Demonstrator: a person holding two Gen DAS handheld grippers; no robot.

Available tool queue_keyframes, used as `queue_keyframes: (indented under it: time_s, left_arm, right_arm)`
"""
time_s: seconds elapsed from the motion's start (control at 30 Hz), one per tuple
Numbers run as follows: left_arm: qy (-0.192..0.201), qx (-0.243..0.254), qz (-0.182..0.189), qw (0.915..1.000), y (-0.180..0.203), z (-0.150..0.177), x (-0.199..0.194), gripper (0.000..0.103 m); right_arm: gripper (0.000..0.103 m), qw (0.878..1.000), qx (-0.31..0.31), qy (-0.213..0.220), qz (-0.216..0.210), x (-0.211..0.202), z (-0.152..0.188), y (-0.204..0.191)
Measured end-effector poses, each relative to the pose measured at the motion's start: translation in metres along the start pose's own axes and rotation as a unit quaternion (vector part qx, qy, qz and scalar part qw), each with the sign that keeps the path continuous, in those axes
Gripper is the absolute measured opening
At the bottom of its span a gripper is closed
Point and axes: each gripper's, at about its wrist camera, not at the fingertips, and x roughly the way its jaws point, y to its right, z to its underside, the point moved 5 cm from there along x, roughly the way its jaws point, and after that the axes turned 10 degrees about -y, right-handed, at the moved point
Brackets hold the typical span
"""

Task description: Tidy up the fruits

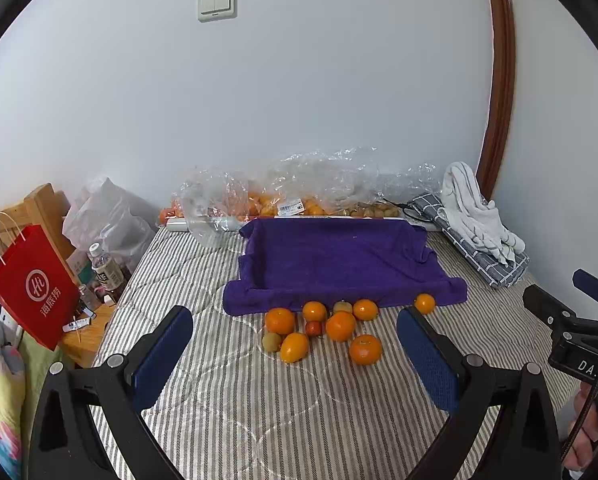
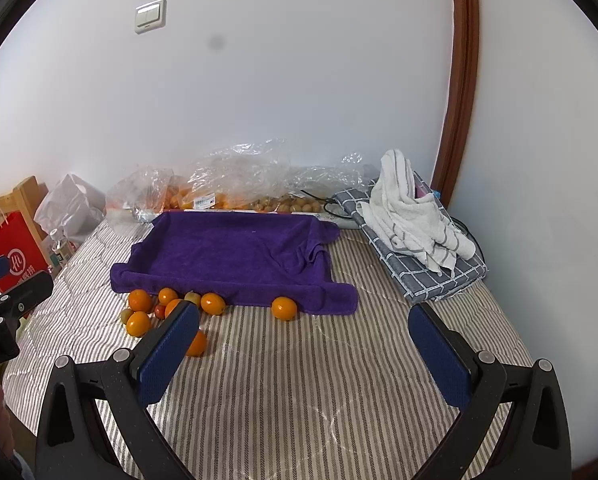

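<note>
Several oranges lie in a cluster on the striped bed, with a small red fruit and a greenish fruit among them, just in front of a tray draped in a purple cloth. One orange lies apart to the right; it also shows in the right wrist view. My left gripper is open and empty, above the bed just short of the cluster. My right gripper is open and empty, to the right of the cluster. The purple tray holds no fruit.
Clear plastic bags of fruit lie along the wall behind the tray. A white towel on a folded checked cloth sits at the right. A red paper bag and a bottle stand on a wooden stand at the left.
</note>
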Motion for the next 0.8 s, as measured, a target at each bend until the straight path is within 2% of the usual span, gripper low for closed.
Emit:
queue_keyframes:
  time_s: [0.27, 0.57, 0.73, 0.8]
  left_arm:
    - [0.000, 0.000, -0.003, 1.0000, 0.000, -0.008, 0.006, 0.103]
    - [-0.020, -0.028, 0.001, 0.9994, -0.022, -0.003, 0.044, 0.103]
    - [-0.037, -0.024, -0.015, 0.9989, -0.036, 0.007, 0.076, 0.103]
    - [-0.044, -0.023, -0.028, 0.9984, -0.043, 0.011, 0.089, 0.102]
  right_arm:
    - [0.103, 1.000, -0.006, 0.002, 0.002, 0.007, -0.001, -0.002]
    - [0.102, 1.000, -0.013, -0.004, 0.005, 0.040, 0.002, -0.001]
    - [0.093, 1.000, -0.008, -0.027, -0.011, 0.075, 0.006, 0.001]
    - [0.081, 0.999, -0.012, -0.046, -0.014, 0.092, 0.009, 0.000]
